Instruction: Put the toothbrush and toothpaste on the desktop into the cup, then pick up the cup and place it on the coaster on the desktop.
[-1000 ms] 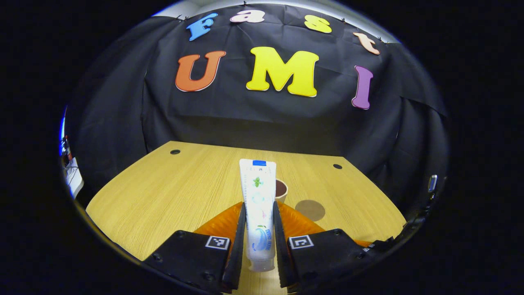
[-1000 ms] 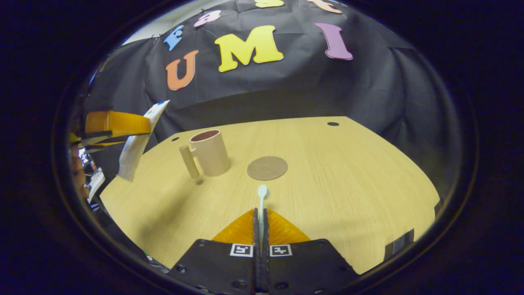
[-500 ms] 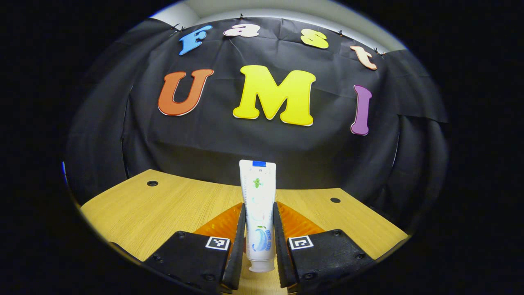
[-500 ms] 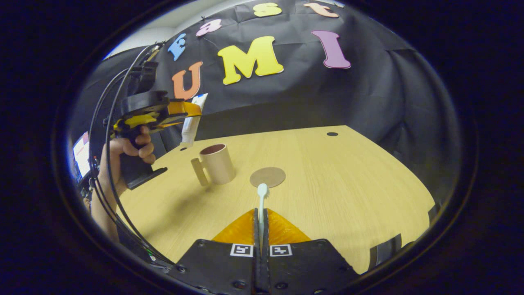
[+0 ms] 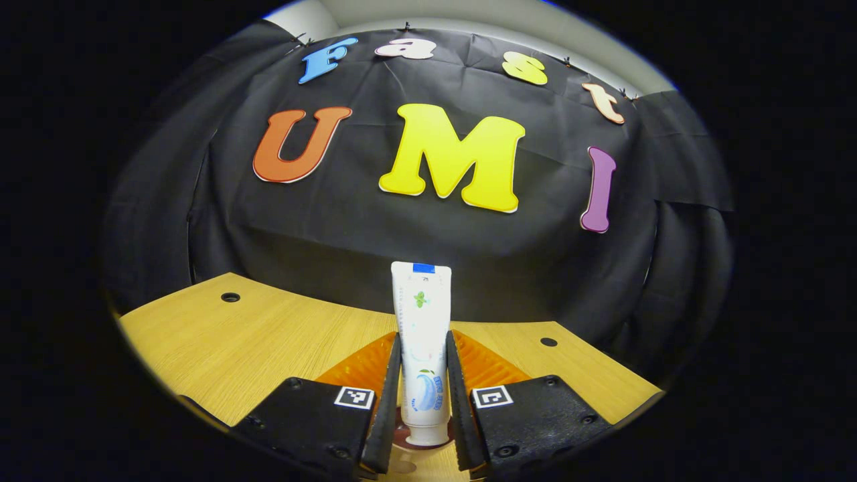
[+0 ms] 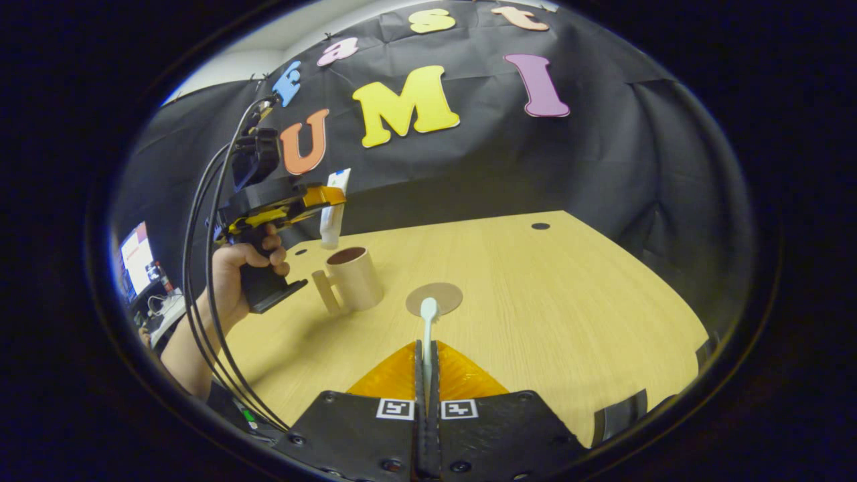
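My left tool [image 5: 424,375] grips the toothpaste [image 5: 421,335] upright, cap down, right over the cup's [image 6: 355,278] mouth; its long axis runs near vertical, so the drop is straight down. My right tool [image 6: 426,355] is clamped on the toothbrush [image 6: 428,320], head pointing forward toward the coaster [image 6: 434,298], farther from the cup on the surface [image 6: 535,301].

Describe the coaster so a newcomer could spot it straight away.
Start at the wooden desktop in the right gripper view and find the beige cup with its side handle. The coaster lies just right of it: a flat brown disc, bare on top, behind the tip of the held toothbrush.
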Available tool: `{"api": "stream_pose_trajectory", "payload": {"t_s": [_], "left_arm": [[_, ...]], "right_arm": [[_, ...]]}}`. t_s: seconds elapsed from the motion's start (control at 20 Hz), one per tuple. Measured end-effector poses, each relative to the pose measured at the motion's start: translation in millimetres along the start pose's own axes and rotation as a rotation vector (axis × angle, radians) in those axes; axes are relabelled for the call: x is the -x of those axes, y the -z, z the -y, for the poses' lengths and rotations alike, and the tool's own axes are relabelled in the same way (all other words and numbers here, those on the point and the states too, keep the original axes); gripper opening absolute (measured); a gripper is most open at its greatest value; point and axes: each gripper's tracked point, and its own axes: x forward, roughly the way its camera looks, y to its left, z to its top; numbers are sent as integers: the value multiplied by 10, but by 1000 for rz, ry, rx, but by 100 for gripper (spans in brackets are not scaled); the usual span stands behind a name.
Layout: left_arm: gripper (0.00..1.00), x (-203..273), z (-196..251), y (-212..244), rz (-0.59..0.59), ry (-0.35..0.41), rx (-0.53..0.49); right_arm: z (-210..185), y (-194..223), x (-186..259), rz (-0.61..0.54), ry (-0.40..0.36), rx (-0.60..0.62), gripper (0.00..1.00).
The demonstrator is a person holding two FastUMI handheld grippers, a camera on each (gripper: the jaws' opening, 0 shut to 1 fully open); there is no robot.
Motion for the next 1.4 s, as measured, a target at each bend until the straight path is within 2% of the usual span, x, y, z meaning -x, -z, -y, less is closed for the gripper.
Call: {"api": "stream_pose_trajectory", "payload": {"t_s": [0.15, 0.6, 0.65, 0.7, 0.8, 0.9, 1.1, 1.3, 1.4], "left_arm": [[43, -15, -17, 29, -8, -8, -5], [45, 68, -93, 74, -29, -18, 10], [62, 91, -101, 46, -23, -18, 5], [58, 102, -120, 13, -20, -28, 0], [72, 162, -117, 43, -24, -23, -5], [100, 215, -180, 2, -11, -43, -12], [98, 432, -306, -126, 24, -76, -20], [98, 761, -526, -186, 52, -108, -31], [98, 918, -682, -162, 62, -132, -39]], "right_arm": [[14, -21, -12, 4, 6, -5, 0], [-60, -7, 12, 11, -1, 12, 0], [-66, 3, 21, 11, -1, 17, 0], [-76, -6, 20, 13, -4, 20, 0], [-115, -32, 34, 20, -10, 27, 0], [-150, -108, 47, 38, -16, 46, 0], [-316, -444, 12, 106, -55, 106, 0], [-729, -982, -153, 244, -137, 180, 0], [-1020, -1200, -321, 299, -199, 180, 0]]}}
